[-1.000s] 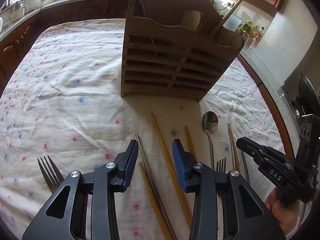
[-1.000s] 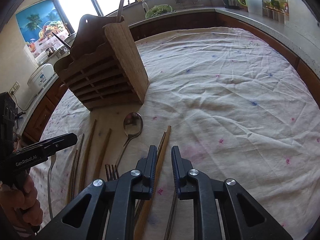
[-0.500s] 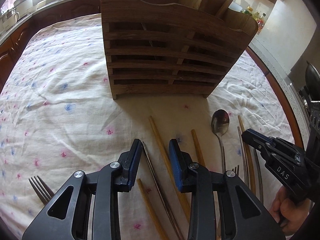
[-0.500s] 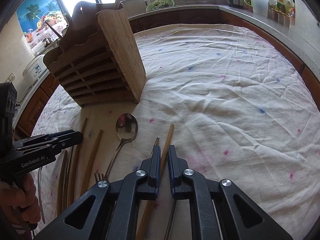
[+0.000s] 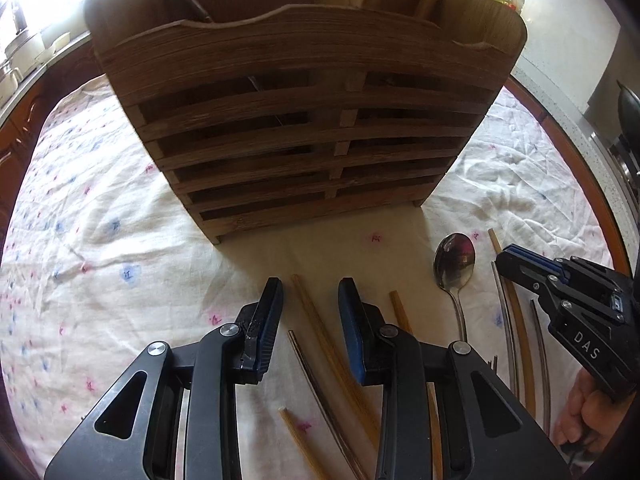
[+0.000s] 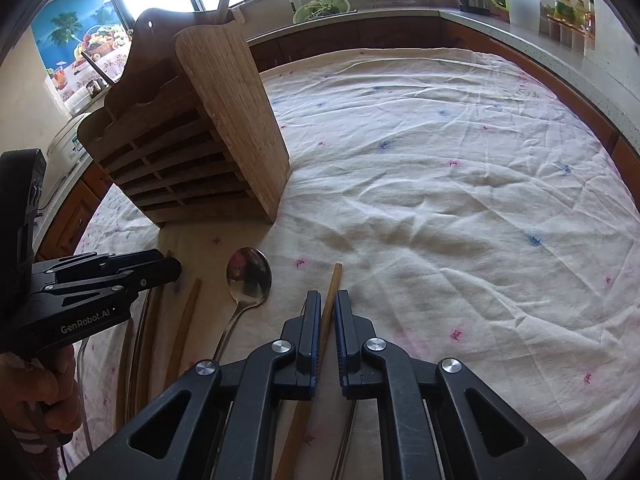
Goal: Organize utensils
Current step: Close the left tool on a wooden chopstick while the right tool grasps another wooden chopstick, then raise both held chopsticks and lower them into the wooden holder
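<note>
Utensils lie loose on the flowered tablecloth point(image 6: 460, 184) in front of a slatted wooden holder point(image 5: 304, 120), which stands upright and already has a few handles sticking out of its top. A steel spoon point(image 6: 248, 276) lies bowl toward the holder, with bamboo chopsticks on either side of it. The right gripper point(image 6: 328, 300) has just been closing and now pinches one light chopstick point(image 6: 334, 280), whose tip pokes out past the pads; a thin metal rod lies just beside it on the cloth. The left gripper point(image 5: 310, 292) has narrowed too, but its jaws stand apart, straddling another chopstick point(image 5: 316, 320) without pressing it. A darker, thinner stick point(image 5: 316, 376) lies close alongside, partly under that gripper.
</note>
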{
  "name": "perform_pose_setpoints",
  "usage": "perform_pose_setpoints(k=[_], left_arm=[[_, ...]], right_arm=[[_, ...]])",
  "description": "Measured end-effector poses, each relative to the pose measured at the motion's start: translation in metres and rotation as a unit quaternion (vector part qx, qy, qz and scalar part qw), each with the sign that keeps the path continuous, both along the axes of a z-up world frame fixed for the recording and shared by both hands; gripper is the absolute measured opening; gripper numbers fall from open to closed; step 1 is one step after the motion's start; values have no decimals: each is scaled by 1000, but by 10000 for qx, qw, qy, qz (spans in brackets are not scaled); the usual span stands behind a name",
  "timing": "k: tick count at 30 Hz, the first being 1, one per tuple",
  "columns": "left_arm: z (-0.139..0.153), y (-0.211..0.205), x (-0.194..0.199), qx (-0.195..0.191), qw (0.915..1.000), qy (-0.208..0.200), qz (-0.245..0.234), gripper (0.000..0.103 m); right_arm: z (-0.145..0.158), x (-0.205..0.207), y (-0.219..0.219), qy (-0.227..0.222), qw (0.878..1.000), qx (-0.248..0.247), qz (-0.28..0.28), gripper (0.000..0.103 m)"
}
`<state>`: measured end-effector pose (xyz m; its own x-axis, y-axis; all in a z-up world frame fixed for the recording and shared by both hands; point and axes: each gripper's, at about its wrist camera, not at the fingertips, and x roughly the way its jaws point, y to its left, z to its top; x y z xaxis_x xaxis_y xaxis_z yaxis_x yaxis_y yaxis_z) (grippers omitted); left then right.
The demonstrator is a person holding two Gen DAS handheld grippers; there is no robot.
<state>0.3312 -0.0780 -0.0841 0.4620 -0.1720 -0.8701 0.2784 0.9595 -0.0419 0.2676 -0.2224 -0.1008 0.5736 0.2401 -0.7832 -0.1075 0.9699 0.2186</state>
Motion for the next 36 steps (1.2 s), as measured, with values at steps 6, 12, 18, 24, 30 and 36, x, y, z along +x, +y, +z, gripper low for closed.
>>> perform_pose_setpoints(k=[6, 12, 18, 24, 30, 36], left_arm=[[-1, -16, -2, 177, 9995, -184, -186, 8], [10, -7, -12, -161, 9994, -262, -153, 4], [45, 20, -33, -752, 9960, -475, -101, 4], [84, 38, -66, -1005, 9913, -836, -115, 4], [118, 40, -91, -1202, 9854, -1198, -113, 4], [152, 56, -120, -1420, 9767, -1609, -69, 4]], right_arm=[[-1, 4, 7, -96, 9997, -229, 85, 6], [5, -3, 1, -192, 9998, -34, -9, 5], [32, -20, -11, -486, 9984, 281, -93, 5], [60, -39, -14, -782, 9958, 475, -81, 5], [87, -57, -15, -1098, 9921, 595, -66, 5], [118, -78, -15, -1452, 9870, 690, -15, 5]])
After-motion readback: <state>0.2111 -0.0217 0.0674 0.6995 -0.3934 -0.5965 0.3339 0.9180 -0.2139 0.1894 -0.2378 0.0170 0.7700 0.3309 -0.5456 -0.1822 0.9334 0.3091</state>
